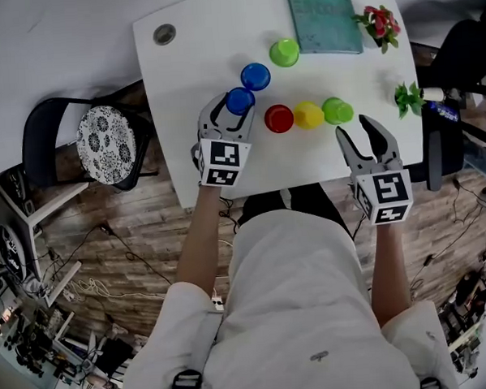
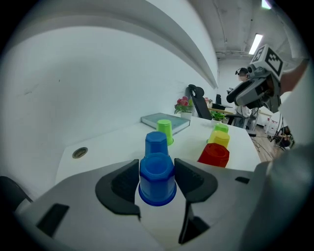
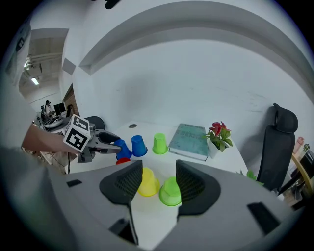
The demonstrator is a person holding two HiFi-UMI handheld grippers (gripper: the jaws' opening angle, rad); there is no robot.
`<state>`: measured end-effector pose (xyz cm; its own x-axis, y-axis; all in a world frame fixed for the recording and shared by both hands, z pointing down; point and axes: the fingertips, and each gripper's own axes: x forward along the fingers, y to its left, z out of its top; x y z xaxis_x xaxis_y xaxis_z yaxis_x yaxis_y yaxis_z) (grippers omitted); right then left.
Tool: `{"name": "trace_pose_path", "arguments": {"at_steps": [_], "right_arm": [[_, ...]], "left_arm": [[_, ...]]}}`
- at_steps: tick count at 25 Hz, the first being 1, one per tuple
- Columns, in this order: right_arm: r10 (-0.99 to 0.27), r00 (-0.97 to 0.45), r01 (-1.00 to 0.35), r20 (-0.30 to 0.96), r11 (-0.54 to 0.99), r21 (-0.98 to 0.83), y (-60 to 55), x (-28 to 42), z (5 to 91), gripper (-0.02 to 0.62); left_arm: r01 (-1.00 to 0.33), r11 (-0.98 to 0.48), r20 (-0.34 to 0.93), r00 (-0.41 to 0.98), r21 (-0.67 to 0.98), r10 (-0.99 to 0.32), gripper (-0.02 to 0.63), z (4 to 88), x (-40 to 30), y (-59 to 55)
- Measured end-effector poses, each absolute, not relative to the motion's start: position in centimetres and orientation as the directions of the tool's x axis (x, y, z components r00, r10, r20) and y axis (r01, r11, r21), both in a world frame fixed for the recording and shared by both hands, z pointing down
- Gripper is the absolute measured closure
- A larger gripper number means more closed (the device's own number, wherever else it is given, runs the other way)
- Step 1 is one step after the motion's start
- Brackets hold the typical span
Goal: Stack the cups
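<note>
Your right gripper point(image 1: 353, 127) sits nearest you, to the right of the red cup point(image 1: 279, 118) and closer to the counter point(image 1: 187, 62) edge, its fingers spread with nothing held; its own view looks through the gap at the two cups to the right of the red one. Your left gripper point(image 1: 235, 110) is just left of the red cup, fingers spread wide with the near blue cup point(image 1: 240, 99) standing mouth-down on the counter between them, its sides close against both fingers. The red cup leads a touching row, with the yellow cup point(image 1: 308, 115) on its right and the near green cup point(image 1: 337, 110) beyond that, all mouth-down. A little behind the red cup and to its left stands the far blue cup point(image 1: 255, 76), just past the one between your fingers. Farther behind the red cup is the far green cup point(image 1: 284, 52), beside a teal book point(image 1: 323, 16)
</note>
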<state>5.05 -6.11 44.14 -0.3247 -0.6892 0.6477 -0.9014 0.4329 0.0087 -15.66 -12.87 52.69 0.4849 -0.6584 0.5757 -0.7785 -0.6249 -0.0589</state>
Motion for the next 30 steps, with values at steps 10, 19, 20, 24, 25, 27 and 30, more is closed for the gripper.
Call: {"name": "trace_pose_path", "arguments": {"at_steps": [10,19,20,24,25,27,30], "right_arm": [[-0.704,-0.299,-0.918,0.644,0.396,0.007,-6.9,3.7,44.5,0.38],[-0.74,-0.269,-0.94,0.617,0.34,-0.003,-7.1,4.0,44.0,0.382],[-0.744,-0.265,-0.943,0.613,0.332,-0.005,-7.0,4.2,43.9,0.382],[-0.753,-0.255,-0.949,0.606,0.316,-0.007,-6.6,5.1,43.5,0.385],[-0.755,-0.252,-0.95,0.606,0.313,-0.006,-6.5,5.4,43.3,0.384],[-0.758,-0.247,-0.952,0.604,0.305,-0.007,-6.2,6.0,43.1,0.385],[-0.762,-0.24,-0.956,0.602,0.293,-0.01,-5.8,7.0,42.9,0.385]], "left_arm": [[-0.744,-0.667,0.559,0.536,-0.041,-0.633,0.377,51.9,-16.5,-12.7],[-0.714,-0.696,0.555,0.551,-0.072,-0.623,0.379,48.2,-16.4,-12.0],[-0.708,-0.702,0.553,0.555,-0.077,-0.621,0.379,47.7,-16.2,-12.0],[-0.677,-0.731,0.516,0.597,-0.088,-0.615,0.379,45.1,-14.2,-12.0],[-0.668,-0.738,0.509,0.606,-0.091,-0.611,0.379,44.5,-13.6,-12.0],[-0.654,-0.752,0.497,0.625,-0.09,-0.603,0.379,43.4,-12.4,-11.9],[-0.631,-0.772,0.481,0.653,-0.081,-0.584,0.379,42.2,-10.4,-11.7]]}}
